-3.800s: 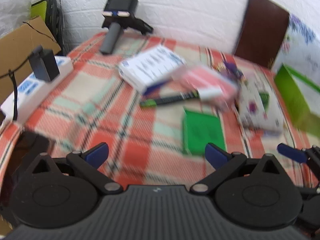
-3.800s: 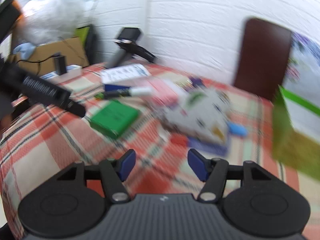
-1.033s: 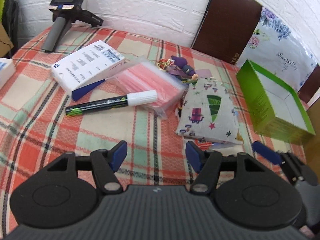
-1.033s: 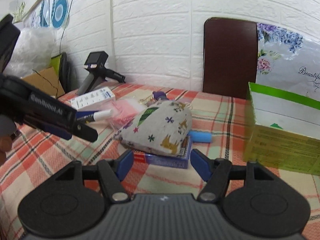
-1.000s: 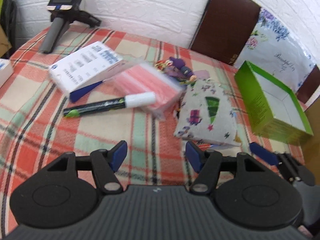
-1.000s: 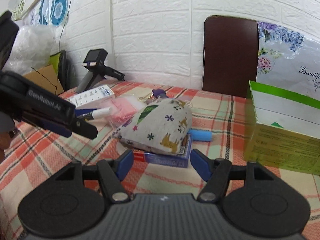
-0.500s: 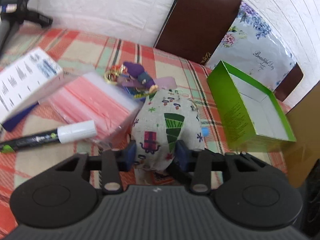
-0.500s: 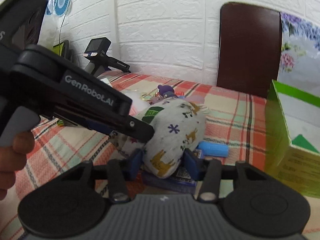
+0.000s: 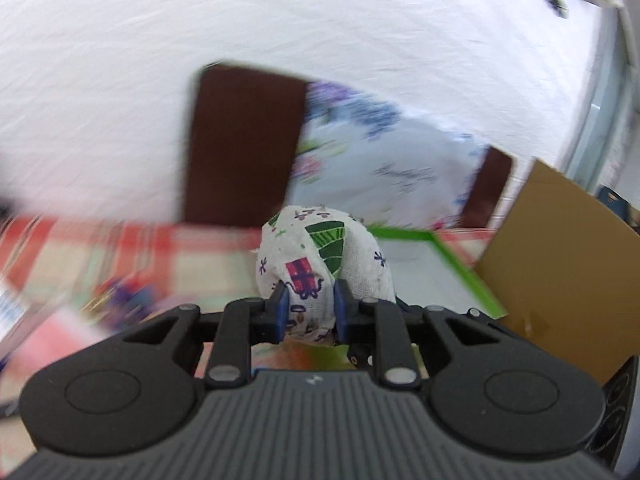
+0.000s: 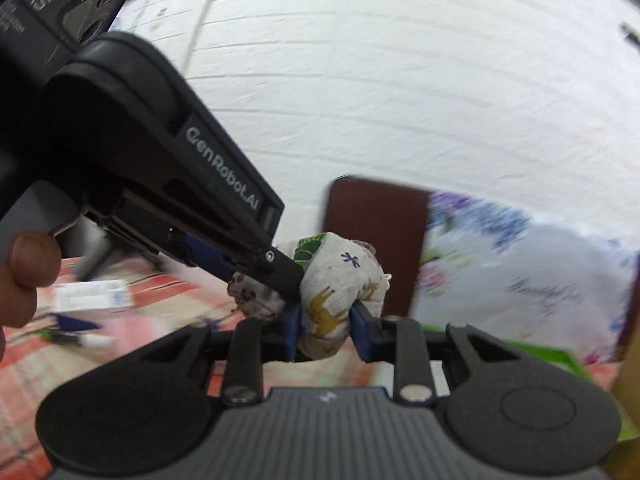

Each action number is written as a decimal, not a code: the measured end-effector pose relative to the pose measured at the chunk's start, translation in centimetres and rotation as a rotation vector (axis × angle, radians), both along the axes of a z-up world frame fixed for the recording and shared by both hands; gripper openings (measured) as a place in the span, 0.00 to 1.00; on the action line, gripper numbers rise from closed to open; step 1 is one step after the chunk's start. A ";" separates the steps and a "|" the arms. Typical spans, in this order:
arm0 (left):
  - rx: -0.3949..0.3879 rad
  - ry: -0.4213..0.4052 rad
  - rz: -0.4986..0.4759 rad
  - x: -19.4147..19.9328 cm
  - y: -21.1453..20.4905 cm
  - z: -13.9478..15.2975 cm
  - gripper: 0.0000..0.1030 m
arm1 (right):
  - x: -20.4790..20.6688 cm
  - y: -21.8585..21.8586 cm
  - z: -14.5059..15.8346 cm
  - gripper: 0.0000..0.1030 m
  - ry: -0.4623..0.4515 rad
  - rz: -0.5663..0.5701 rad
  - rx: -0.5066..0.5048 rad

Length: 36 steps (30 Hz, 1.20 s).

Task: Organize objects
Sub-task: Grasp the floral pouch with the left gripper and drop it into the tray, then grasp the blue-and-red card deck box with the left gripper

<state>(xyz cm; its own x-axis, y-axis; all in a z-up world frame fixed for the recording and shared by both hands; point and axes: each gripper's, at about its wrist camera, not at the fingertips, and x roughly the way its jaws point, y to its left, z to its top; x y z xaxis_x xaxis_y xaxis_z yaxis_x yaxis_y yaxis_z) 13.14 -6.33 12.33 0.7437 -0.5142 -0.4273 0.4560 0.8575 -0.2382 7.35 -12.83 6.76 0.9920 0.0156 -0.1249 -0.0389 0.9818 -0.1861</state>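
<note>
Pouch: printed fabric pouch (image 9: 320, 264), lifted off tabletop (image 9: 120, 256) since a second ago.
Tongs: left tongs (image 9: 308, 314) and right tongs (image 10: 327, 330) both pinching it.
Destination, judged: green box (image 9: 460, 268) just behind.

In the right wrist view the left tool (image 10: 256, 276) carries the clearest lettering: "GenRobot.AI" in pale letters along the side of its black body. At the top left corner of that view, on the dark housing (image 10: 36, 4) above the tool, the letters "DAS" can be read, with a smaller line under them too blurred to make out. The floral bag (image 10: 532, 280) behind the table bears a line of script, smeared beyond reading in both views. The white box (image 10: 92, 296) on the table has blue print, also unreadable. Nothing legible shows in the left wrist view.
</note>
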 end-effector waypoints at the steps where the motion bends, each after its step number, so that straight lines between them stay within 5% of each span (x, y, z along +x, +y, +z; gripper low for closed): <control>1: 0.002 -0.015 -0.026 0.4 -1.5 0.0 0.23 | 0.1 -0.9 0.0 0.25 -0.019 -0.040 -0.021; 12: 0.063 0.046 -0.159 5.8 -13.1 -5.0 0.29 | 3.9 -9.2 -4.3 0.26 0.083 -0.323 -0.087; 15: 0.159 0.074 -0.114 6.1 -14.1 -5.9 0.32 | 4.8 -9.4 -5.4 0.31 0.115 -0.359 -0.116; 16: 0.180 0.072 -0.104 5.8 -14.0 -5.9 0.33 | 4.8 -9.3 -5.3 0.42 0.113 -0.366 -0.114; 17: 0.199 0.066 -0.094 5.4 -13.7 -5.8 0.38 | 4.5 -9.1 -5.2 0.49 0.105 -0.362 -0.116; 21: 0.250 0.029 -0.033 3.6 -11.8 -4.4 0.42 | 3.2 -8.2 -4.4 0.50 0.070 -0.335 -0.087; 29: 0.223 0.119 0.126 0.5 -2.3 -4.5 0.46 | -0.4 -5.0 -2.8 0.49 0.053 -0.207 0.007; 36: 0.203 0.268 0.280 -2.0 6.4 -7.5 0.46 | -1.1 -0.5 -1.8 0.49 0.190 0.029 0.111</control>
<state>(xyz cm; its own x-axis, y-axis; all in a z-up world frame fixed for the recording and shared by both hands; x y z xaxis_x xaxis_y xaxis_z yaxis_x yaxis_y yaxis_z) 11.19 0.03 4.87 0.6916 -0.1944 -0.6956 0.1442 0.9809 -0.1307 6.25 -13.29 4.99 0.9497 0.0683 -0.3056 -0.0919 0.9937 -0.0635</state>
